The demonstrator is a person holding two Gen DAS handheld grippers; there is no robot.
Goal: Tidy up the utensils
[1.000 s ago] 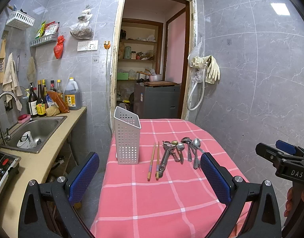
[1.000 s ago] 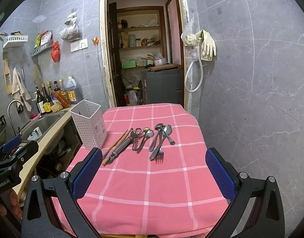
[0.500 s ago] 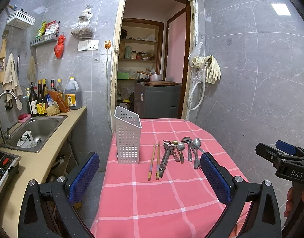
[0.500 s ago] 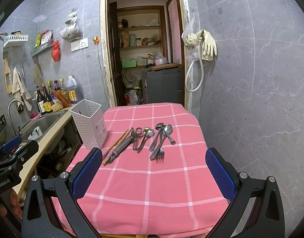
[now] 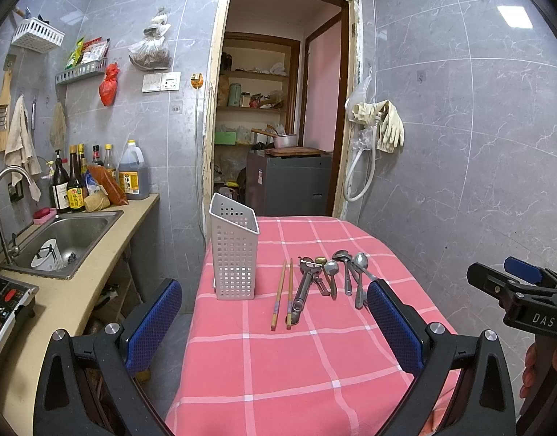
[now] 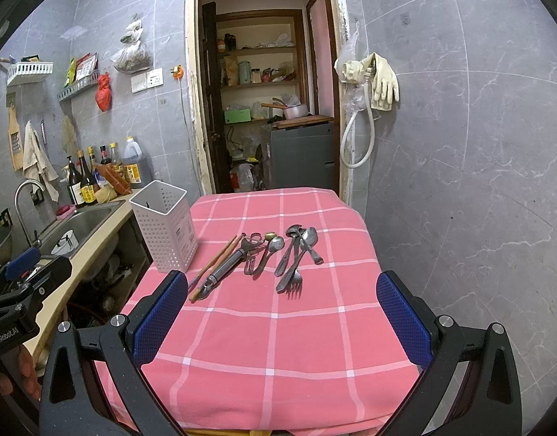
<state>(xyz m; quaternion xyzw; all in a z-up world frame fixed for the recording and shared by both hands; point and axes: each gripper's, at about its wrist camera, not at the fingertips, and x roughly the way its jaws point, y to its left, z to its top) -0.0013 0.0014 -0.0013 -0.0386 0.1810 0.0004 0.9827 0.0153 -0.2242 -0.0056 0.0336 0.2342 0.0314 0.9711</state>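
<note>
A white perforated utensil holder (image 5: 234,254) (image 6: 165,230) stands upright on the pink checked tablecloth (image 5: 278,363) (image 6: 278,327). Right of it lie a pair of wooden chopsticks (image 5: 282,294) (image 6: 214,265), a metal peeler tool (image 5: 304,290) (image 6: 229,263), several spoons (image 5: 351,272) (image 6: 300,243) and a fork (image 6: 291,279). My left gripper (image 5: 274,330) is open and empty, held above the near part of the table. My right gripper (image 6: 282,312) is open and empty, also short of the utensils.
A counter with a steel sink (image 5: 60,236), faucet and several bottles (image 5: 75,185) runs along the left. A doorway (image 5: 274,127) opens behind the table. Tiled wall with hanging gloves (image 5: 383,127) is on the right. The right gripper's body (image 5: 525,298) shows at the right edge.
</note>
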